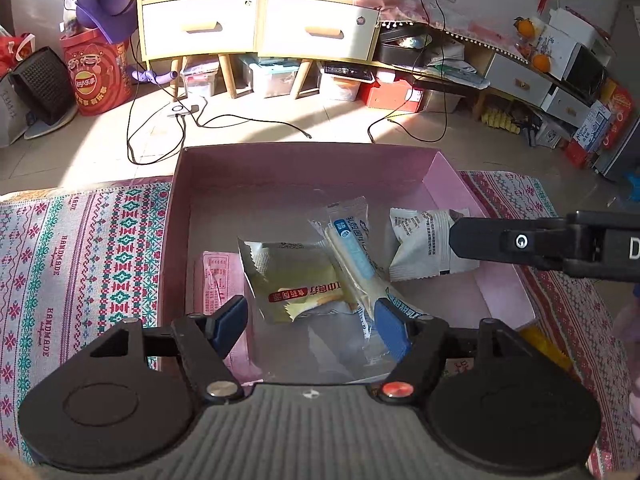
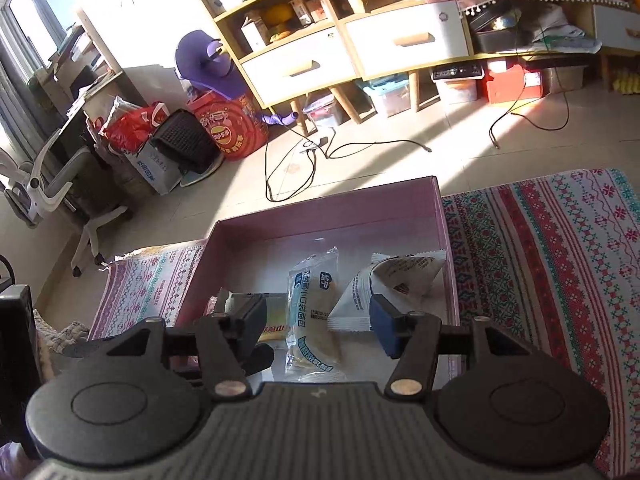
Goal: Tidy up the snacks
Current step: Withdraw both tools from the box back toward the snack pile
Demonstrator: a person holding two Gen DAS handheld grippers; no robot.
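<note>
A pink open box (image 1: 176,216) stands on a patterned cloth and holds several snack packets. A yellow-and-silver packet (image 1: 296,284) lies in the middle, a clear bread packet with blue print (image 1: 352,252) beside it, a white packet (image 1: 424,244) at the right, and a pink packet (image 1: 216,280) at the left. My left gripper (image 1: 312,320) is open above the box's near side, holding nothing. My right gripper (image 2: 316,320) is open over the box (image 2: 448,236), above the bread packet (image 2: 314,308) and the white packet (image 2: 376,292). It shows in the left wrist view (image 1: 460,236) next to the white packet.
The patterned cloth (image 1: 80,256) covers the table on both sides of the box (image 2: 560,248). Beyond lie a tiled floor with black cables (image 1: 160,136), a wooden drawer cabinet (image 1: 256,28), a red snack bag (image 1: 100,76) and storage bins.
</note>
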